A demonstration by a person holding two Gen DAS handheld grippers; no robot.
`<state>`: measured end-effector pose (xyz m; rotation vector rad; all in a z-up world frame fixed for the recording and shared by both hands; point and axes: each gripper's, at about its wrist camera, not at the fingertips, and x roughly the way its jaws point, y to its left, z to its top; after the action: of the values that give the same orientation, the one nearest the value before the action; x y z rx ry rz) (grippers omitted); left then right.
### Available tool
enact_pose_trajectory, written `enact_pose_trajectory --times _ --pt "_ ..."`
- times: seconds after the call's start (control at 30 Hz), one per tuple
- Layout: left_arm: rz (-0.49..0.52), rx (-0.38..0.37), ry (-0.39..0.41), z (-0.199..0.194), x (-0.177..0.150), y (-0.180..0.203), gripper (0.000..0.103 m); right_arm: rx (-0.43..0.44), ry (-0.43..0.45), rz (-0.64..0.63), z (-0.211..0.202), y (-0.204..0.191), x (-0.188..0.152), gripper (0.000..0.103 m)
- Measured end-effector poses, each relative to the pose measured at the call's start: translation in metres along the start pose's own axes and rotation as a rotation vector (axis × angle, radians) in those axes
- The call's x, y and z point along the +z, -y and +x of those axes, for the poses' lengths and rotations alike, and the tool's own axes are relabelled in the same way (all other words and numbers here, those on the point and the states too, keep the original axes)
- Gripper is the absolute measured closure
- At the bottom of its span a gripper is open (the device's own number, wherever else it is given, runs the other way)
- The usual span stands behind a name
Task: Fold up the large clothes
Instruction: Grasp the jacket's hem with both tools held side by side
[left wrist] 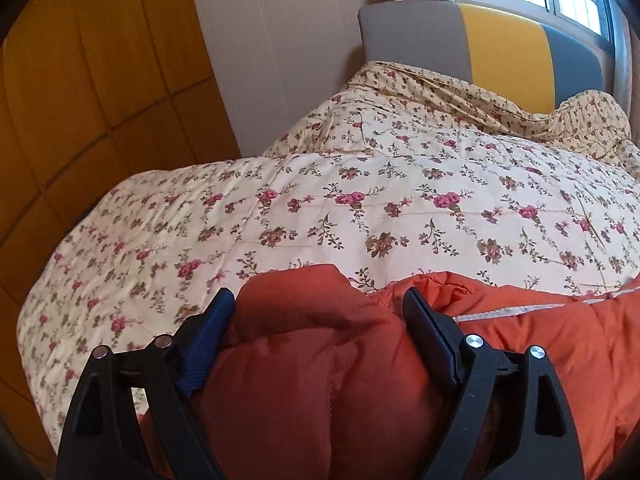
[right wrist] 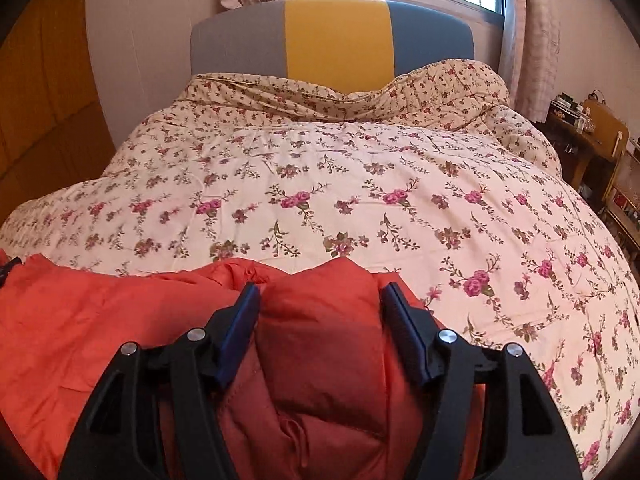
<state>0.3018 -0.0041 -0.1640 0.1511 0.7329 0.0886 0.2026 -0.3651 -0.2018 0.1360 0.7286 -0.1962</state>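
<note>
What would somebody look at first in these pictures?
Probably the puffy orange jacket, bunched up at the near edge of the bed between the jaws of both grippers. Next, the flowery quilt spread over the whole bed. Then the grey, yellow and blue headboard at the far end, under the window.

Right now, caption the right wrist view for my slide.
Right gripper bunching a puffy orange jacket on the floral bedspread.

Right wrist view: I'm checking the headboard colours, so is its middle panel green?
No, the headboard has a yellow middle panel, with grey to its left and blue-grey to its right.
</note>
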Motion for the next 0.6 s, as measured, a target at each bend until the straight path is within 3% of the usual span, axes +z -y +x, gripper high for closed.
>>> enact_pose_trajectory --times 0.4,0.6 --pt "-0.079 -0.072 -0.031 0.024 -0.009 -0.007 0.017 -0.002 0.001 0.023 0.015 0.001 -0.007 0.038" --pt "-0.090 -0.069 -0.033 0.017 -0.010 -0.012 0.017 -0.004 -0.001 0.022 0.014 0.001 -0.006 0.037"
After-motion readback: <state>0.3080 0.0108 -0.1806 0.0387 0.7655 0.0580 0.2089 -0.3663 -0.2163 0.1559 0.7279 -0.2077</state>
